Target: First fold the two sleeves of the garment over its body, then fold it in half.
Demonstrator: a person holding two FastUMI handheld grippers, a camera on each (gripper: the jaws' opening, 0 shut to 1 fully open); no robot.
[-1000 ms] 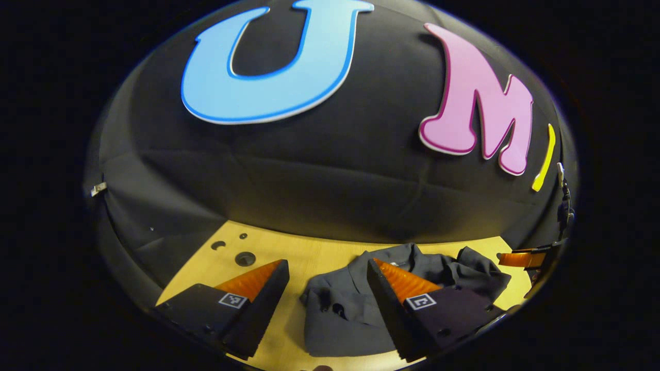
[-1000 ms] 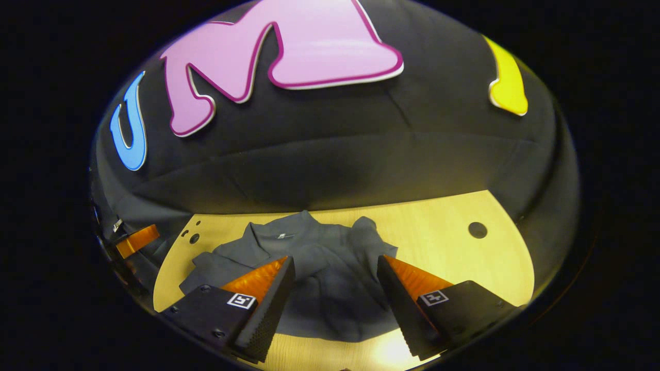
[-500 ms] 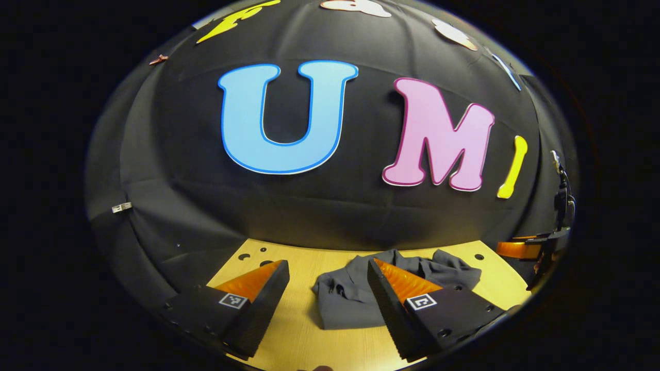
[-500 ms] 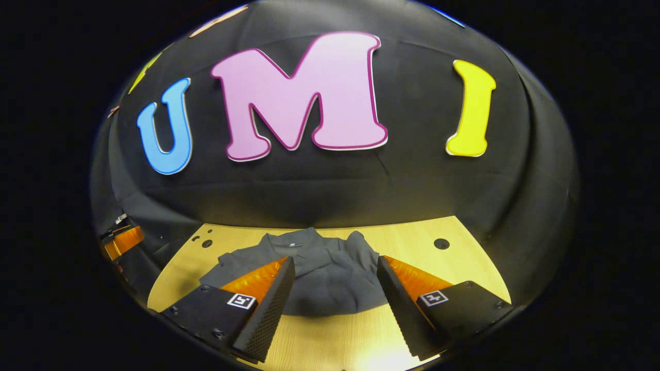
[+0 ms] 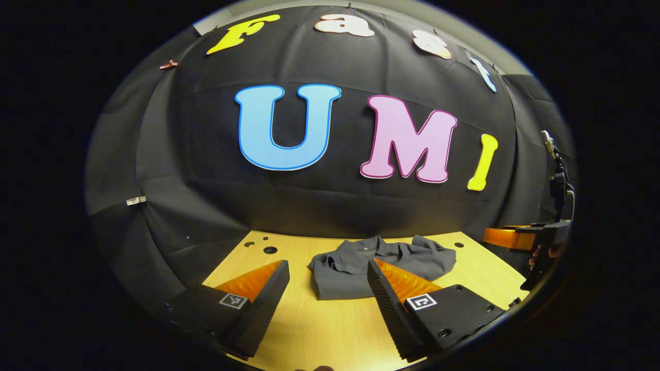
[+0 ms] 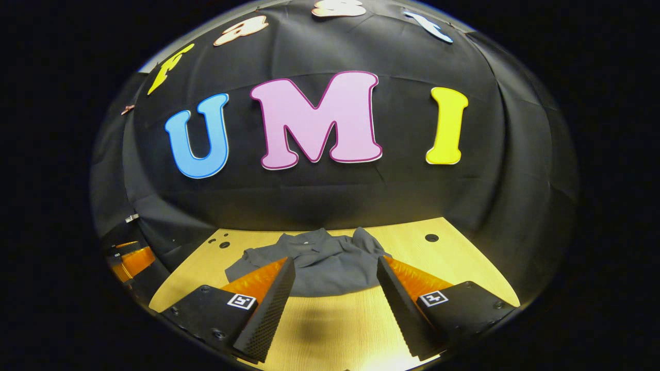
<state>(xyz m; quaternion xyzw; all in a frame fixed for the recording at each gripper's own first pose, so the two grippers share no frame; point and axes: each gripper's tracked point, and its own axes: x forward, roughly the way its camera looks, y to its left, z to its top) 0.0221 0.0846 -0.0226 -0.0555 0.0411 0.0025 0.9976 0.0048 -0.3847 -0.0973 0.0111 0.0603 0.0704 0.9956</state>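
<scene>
A dark grey collared garment (image 5: pixel 356 265) lies folded in a compact bundle on the light wooden table (image 5: pixel 319 330), collar toward the back wall. It also lies ahead of the fingers in the right gripper view, as the grey garment (image 6: pixel 319 263). My left gripper (image 5: pixel 328 288) is open, held back from the cloth's near edge with nothing between its fingers. My right gripper (image 6: pixel 335 286) is open too, its tips just short of the garment's front hem. The right gripper (image 5: pixel 521 239) and a bit of the hand holding it appear at the right edge of the left gripper view.
The tabletop has small round holes at its back left (image 5: pixel 269 250) and back right (image 6: pixel 431 237). The black cloth wall rises directly behind the table. The left gripper (image 6: pixel 129 260) shows at the far left edge of the right gripper view.
Both grippers have drawn back and up from the garment; it now looks smaller and farther off, and more of the wall is in view. The garment lies still.
</scene>
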